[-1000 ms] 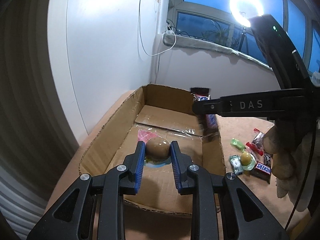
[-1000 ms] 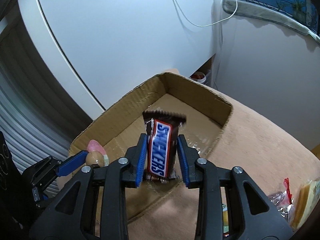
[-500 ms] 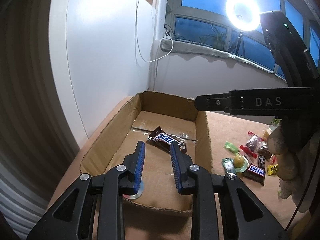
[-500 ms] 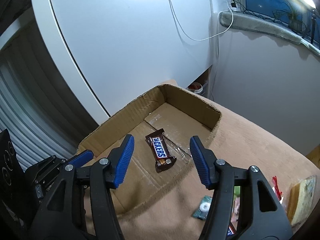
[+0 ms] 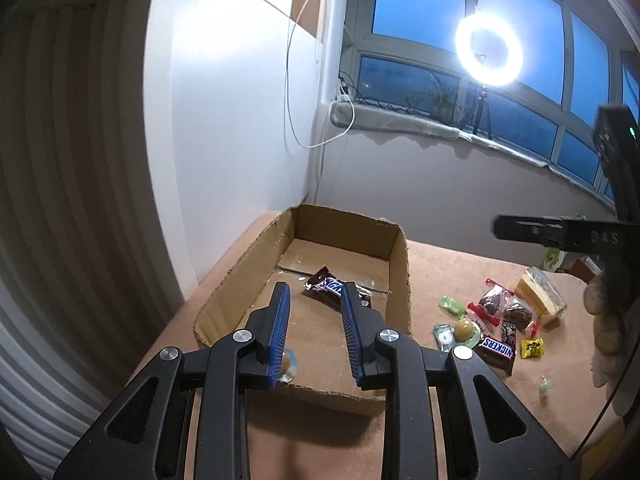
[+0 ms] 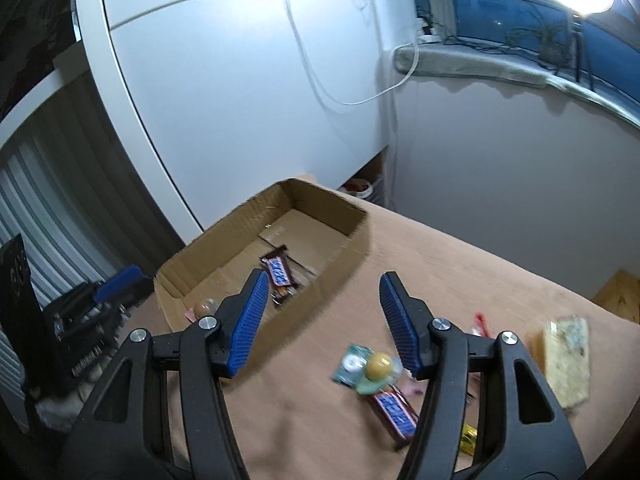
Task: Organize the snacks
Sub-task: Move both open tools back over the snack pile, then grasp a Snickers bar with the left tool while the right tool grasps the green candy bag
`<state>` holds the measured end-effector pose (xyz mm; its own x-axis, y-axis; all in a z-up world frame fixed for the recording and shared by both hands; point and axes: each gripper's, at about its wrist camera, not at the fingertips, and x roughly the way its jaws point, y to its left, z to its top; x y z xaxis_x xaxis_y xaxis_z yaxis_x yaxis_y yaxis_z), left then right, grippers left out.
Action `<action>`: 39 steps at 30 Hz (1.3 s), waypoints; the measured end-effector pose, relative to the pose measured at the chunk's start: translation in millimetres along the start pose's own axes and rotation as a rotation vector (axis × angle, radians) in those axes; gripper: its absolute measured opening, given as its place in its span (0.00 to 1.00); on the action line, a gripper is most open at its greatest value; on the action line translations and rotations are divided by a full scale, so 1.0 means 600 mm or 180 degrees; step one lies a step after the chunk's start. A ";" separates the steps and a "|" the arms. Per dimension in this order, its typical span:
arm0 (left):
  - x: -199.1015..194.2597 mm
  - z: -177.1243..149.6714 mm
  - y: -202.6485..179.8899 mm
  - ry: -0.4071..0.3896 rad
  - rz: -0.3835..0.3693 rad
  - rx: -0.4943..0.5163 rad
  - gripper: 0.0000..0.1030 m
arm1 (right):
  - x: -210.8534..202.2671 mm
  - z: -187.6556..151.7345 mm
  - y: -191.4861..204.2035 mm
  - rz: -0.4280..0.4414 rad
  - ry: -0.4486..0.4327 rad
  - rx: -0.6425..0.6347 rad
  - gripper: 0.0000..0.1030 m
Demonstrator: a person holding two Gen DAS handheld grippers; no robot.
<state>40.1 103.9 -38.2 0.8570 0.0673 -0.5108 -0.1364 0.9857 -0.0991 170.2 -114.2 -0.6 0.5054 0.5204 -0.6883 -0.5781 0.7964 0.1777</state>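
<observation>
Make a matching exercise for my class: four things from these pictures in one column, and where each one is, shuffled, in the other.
Things
1. Snickers bar
2. second Snickers bar
3. ring light
4. left gripper

Places
a. by the window
b. open over the cardboard box
c. on the box floor
d. among loose snacks on the table

Pairs: 1-c, 2-d, 3-a, 4-b

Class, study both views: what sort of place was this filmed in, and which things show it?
Probably a room at home, set up for filming: a wide window with a potted plant on its sill, a ring light on a stand, and a cardboard box beside loose snacks on a cloth-covered table.
</observation>
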 end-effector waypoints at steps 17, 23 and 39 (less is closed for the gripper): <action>0.036 -0.046 -0.151 0.0348 -0.0729 0.0196 0.41 | -0.112 -0.176 -0.137 -0.0449 0.0279 0.0244 0.59; 0.078 -0.078 -0.219 0.0689 -0.1030 0.0257 0.41 | -0.089 -0.253 -0.134 -0.0467 0.0511 0.0302 0.59; 0.204 -0.103 -0.285 0.1407 -0.1139 -0.0077 0.46 | -0.048 -0.315 -0.143 -0.0272 0.0722 0.0537 0.58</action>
<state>137.3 -65.9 -136.6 0.5633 -0.3463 -0.7501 0.1083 0.9310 -0.3485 84.2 -255.5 -129.1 0.3805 0.3823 -0.8421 -0.4154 0.8842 0.2138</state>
